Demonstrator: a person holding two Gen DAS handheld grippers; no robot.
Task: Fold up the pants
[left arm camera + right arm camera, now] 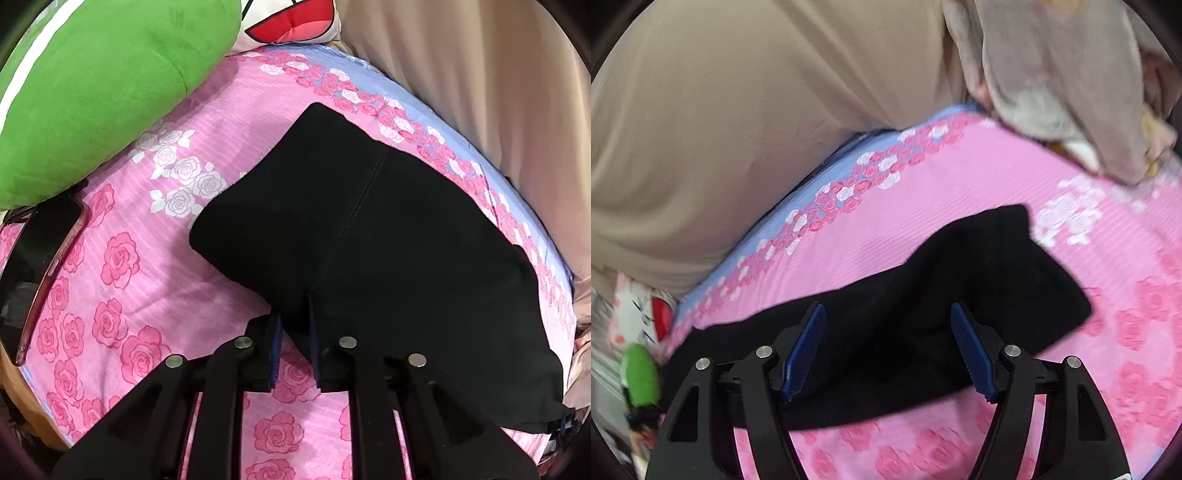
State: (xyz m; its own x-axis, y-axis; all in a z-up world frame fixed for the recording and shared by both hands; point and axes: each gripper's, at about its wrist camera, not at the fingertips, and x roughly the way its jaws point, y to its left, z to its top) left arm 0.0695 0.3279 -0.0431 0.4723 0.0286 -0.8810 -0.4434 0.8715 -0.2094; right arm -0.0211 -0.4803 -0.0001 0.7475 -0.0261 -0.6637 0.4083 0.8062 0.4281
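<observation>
Left gripper [295, 325]: pads pinching near edge of black pants [369, 229]. Right gripper [888, 347]: jaws spread, fabric between, not gripped. Pants on rose-print sheet [129, 258], long axis running 10 to 4 o'clock; left gripper nearer, already engaged.

Through the right wrist camera I see my right gripper [888, 347] with its blue pads [805, 350] spread wide over the black pants [923, 295], not pressing on them. The pants lie bunched on a pink rose-print sheet [960, 192]. Beige fabric [738, 110] fills the upper left, somewhat blurred.
</observation>
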